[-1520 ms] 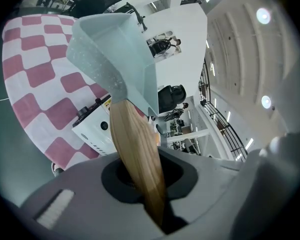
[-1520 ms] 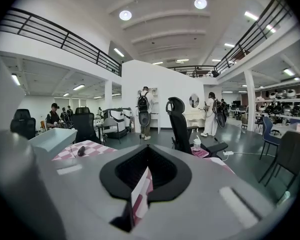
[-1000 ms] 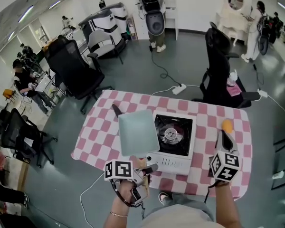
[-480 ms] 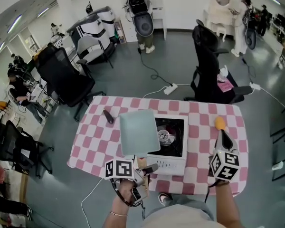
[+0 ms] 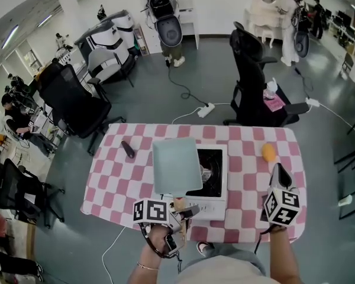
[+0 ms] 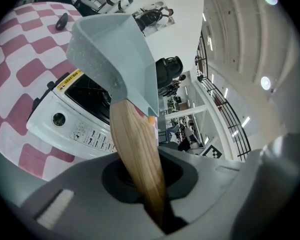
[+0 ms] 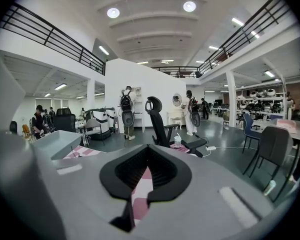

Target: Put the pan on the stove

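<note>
Left claw (image 6: 155, 194) grips pan (image 5: 176, 165), half hiding stove (image 5: 213, 205).

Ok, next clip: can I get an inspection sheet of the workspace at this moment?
Surface: table under a pink-and-white checked cloth.
Job's things: white stove at the table's middle; square pale pan held over its left side by its wooden handle, apparently not set down.
Clutter: small dark object left of the stove; orange object to its right.
Grippers: left gripper clamped on the pan handle; right gripper closed, empty, over the table's right edge.
Cables: power strip with leads on the floor.
Surroundings: office chairs, people at the back.
</note>
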Demonstrator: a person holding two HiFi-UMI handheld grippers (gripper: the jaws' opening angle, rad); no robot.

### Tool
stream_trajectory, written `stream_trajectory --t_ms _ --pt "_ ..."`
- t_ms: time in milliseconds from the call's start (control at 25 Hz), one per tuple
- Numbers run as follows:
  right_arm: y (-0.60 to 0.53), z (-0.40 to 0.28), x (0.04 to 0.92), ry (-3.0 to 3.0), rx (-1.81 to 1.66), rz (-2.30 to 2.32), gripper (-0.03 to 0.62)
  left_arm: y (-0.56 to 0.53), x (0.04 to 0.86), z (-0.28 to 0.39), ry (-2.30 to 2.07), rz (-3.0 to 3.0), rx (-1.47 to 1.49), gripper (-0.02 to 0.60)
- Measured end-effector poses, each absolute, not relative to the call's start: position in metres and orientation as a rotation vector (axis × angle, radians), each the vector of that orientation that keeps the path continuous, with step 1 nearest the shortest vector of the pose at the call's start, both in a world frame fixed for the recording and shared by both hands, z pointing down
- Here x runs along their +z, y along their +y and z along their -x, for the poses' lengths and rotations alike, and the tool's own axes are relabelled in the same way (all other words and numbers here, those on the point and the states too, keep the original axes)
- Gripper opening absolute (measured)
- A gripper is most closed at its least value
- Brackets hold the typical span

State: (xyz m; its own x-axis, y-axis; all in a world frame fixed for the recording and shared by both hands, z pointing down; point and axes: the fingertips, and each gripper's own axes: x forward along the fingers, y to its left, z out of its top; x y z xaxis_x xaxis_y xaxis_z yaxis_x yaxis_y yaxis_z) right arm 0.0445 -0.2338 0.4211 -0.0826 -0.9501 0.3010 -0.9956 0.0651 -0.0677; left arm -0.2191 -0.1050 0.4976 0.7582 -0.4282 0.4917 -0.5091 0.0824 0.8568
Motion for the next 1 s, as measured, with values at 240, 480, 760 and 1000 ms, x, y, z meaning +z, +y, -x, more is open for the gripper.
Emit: stream_trajectory --t_ms 240,480,760,1000 --pt "-0.234 -0.061 0.434 -2.115 0.422 -2.038 0.009 -0.108 0.504 0.207 -0.761 -1.533 0.118 0.032" --pt "-0.235 -0.077 0.447 -2.075 0.457 -2.07 0.009 -0.109 0.511 0.2 -0.747 -1.526 0.157 0.032" --pt "-0.24 -0.089 0.459 -2.035 0.501 -2.1 0.009 -0.113 0.52 0.191 -0.726 -1.507 0.206 0.032" --pt "-0.242 -0.09 0.474 -2.015 0.542 -2.092 0.009 -0.115 0.527 0.185 -0.712 -1.5 0.239 0.032"
